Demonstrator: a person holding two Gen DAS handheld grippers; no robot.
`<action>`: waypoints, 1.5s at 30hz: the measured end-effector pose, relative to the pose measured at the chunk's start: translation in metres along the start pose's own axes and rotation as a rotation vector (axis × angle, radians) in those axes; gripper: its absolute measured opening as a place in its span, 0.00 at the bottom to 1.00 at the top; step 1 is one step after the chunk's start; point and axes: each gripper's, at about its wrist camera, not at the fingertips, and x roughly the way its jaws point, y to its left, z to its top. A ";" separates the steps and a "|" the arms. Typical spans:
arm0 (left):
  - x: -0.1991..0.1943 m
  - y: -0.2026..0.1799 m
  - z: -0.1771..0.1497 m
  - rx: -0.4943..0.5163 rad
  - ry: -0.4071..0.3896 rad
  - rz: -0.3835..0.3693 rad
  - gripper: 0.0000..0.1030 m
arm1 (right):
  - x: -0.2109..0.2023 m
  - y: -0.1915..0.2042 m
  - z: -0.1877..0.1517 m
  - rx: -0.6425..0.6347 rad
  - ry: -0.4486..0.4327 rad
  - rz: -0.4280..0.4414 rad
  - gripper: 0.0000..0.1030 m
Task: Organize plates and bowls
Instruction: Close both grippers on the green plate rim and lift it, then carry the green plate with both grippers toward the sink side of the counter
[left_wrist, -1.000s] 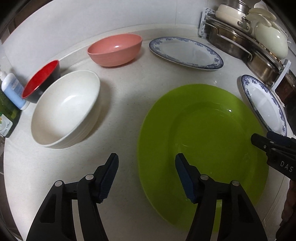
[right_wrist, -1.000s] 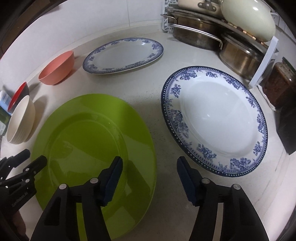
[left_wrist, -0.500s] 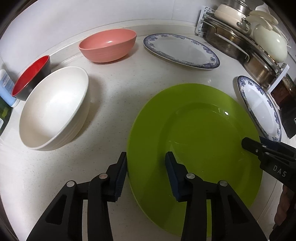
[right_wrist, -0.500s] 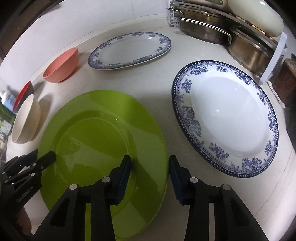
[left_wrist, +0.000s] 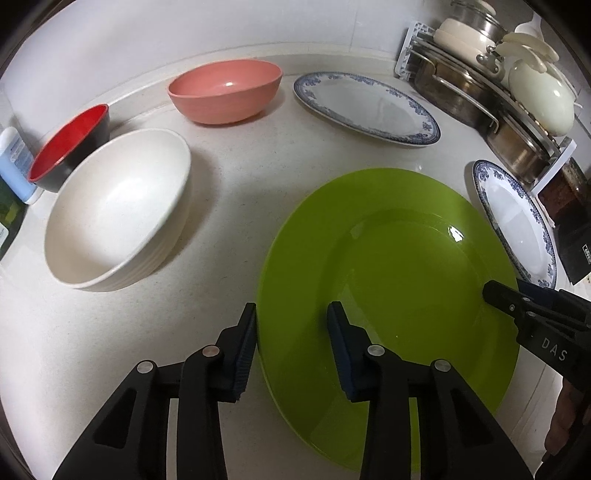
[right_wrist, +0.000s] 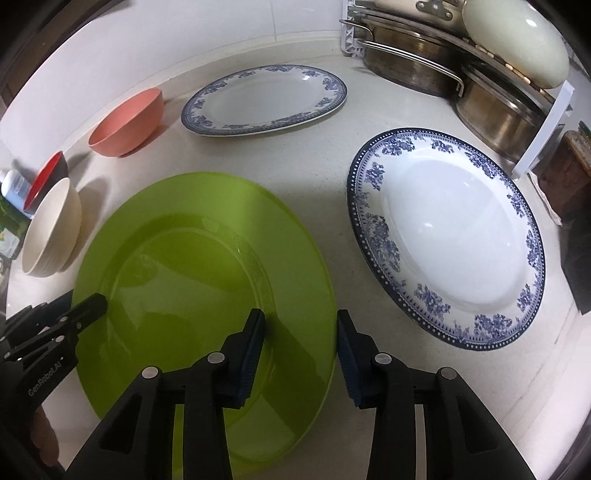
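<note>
Both grippers — left gripper (left_wrist: 291, 347), right gripper (right_wrist: 301, 349) — straddle the green plate (left_wrist: 399, 266) rim, fingers open; it looks stiff, glossy, probably slippery — pinch both rims firmly.

Glossy green plate (left_wrist: 399, 258) (matt speckled countertop (left_wrist: 236, 184))

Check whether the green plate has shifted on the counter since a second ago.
Cannot tell. Both cameras moved, but the green plate keeps much the same gap to the blue-rimmed plate beside it, so no shift is evident.

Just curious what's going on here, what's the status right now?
Both tongs open: left tongs and right tongs straddle opposite rims of the round lime-green plastic plate. Plate flat on counter. Nothing in the way.
</note>
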 end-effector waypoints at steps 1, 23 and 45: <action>-0.003 0.001 -0.001 0.001 -0.006 0.003 0.36 | -0.002 0.001 -0.001 -0.003 -0.003 0.001 0.38; -0.100 0.074 -0.046 -0.123 -0.144 0.098 0.36 | -0.067 0.088 -0.019 -0.146 -0.083 0.082 0.38; -0.155 0.186 -0.126 -0.378 -0.148 0.260 0.36 | -0.073 0.225 -0.057 -0.401 -0.045 0.225 0.38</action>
